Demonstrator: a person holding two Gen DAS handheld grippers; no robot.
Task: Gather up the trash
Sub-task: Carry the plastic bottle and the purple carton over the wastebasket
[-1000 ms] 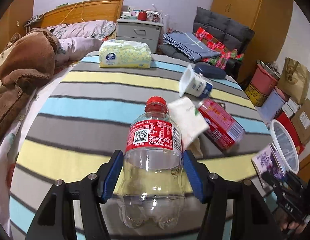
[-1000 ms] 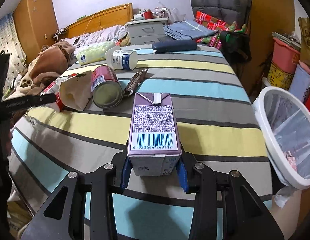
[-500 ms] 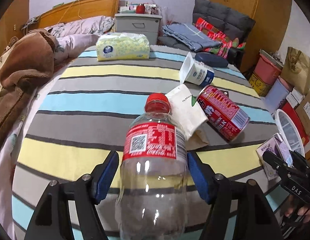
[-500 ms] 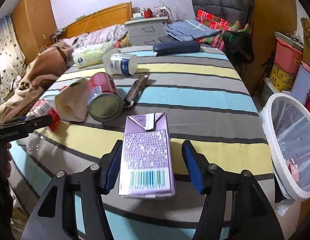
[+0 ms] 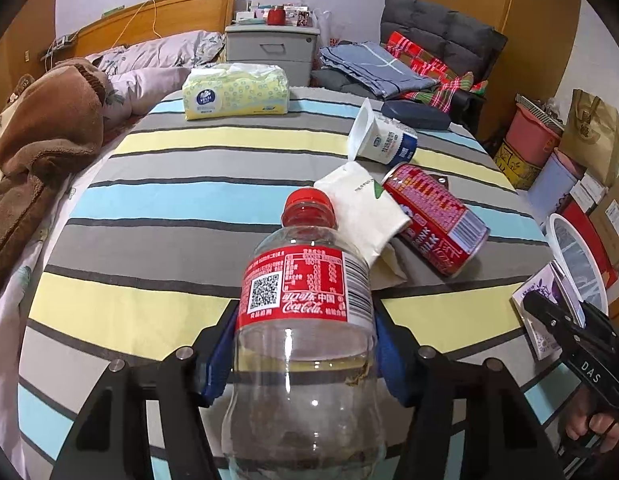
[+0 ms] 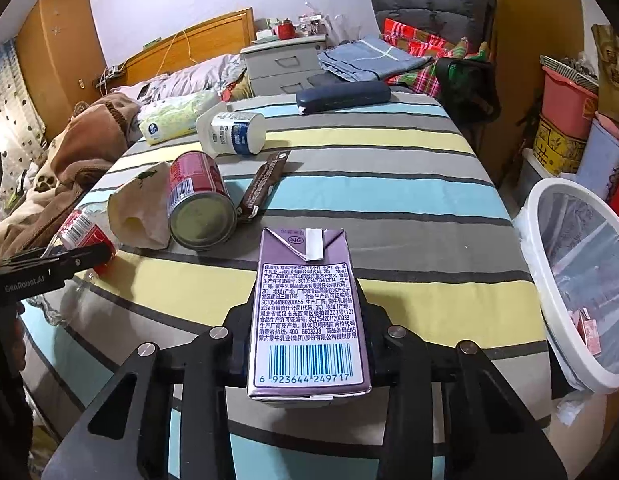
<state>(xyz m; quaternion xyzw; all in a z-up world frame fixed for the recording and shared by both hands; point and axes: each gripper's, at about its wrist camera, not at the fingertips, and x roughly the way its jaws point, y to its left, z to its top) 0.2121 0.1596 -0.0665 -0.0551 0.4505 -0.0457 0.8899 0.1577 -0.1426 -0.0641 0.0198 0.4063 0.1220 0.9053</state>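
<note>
**Both grippers back on their loads**

Half a second ago both sets of jaws stood clear of their loads; now they are closing again. The left gripper (image 5: 303, 354) has its blue pads against the sides of the clear bottle (image 5: 303, 320), and the right gripper (image 6: 307, 344) squeezes the purple carton (image 6: 307, 312) between its fingers.

The bottle's long axis runs away from the camera, red cap (image 5: 308, 206) at the far end. The carton points the same way, folded top far, barcode end near.

Beyond them, on the striped bedspread (image 6: 389, 196), lie a white bag (image 5: 365, 210), a red can (image 5: 437, 222) on its side, a toppled cup (image 6: 233, 133), a brown wrapper (image 6: 263, 184), a dark case (image 6: 343, 96) and a tissue pack (image 5: 235, 92).

A white bin (image 6: 573, 280) stands beside the bed on the right. A nightstand (image 6: 285, 64) and headboard (image 5: 157, 20) sit at the far end.
</note>
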